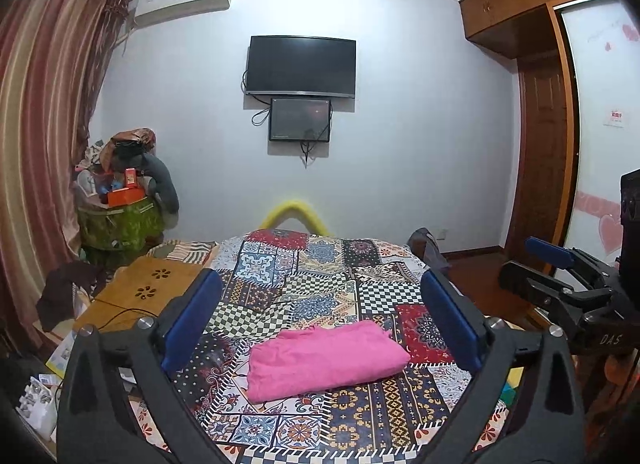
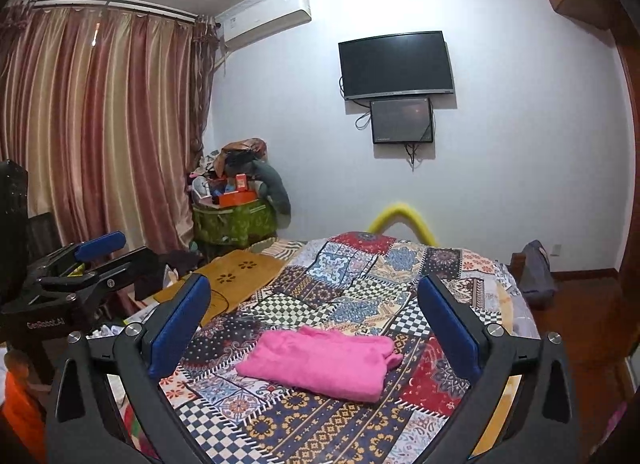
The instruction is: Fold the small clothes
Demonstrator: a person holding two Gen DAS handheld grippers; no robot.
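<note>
A pink garment point(image 1: 324, 360) lies folded into a thick rectangle on the patchwork bedspread point(image 1: 304, 276). In the left wrist view my left gripper point(image 1: 320, 304) stands wide open, its blue pads point(image 1: 192, 320) on either side of the garment and clear of it. The right wrist view shows the same folded pink garment point(image 2: 320, 360) on the bedspread point(image 2: 352, 296), with my right gripper point(image 2: 316, 308) wide open and nothing pressed between its pads point(image 2: 448, 324). Each gripper appears at the edge of the other's view: the right gripper point(image 1: 560, 276), the left gripper point(image 2: 88, 260).
A yellow-brown mat point(image 1: 148, 292) with flower cut-outs lies at the bed's left side. A green bin point(image 1: 120, 223) heaped with clutter stands in the corner by the curtain point(image 1: 44, 143). A television point(image 1: 300, 65) hangs on the far wall. A wooden wardrobe point(image 1: 540, 143) stands right.
</note>
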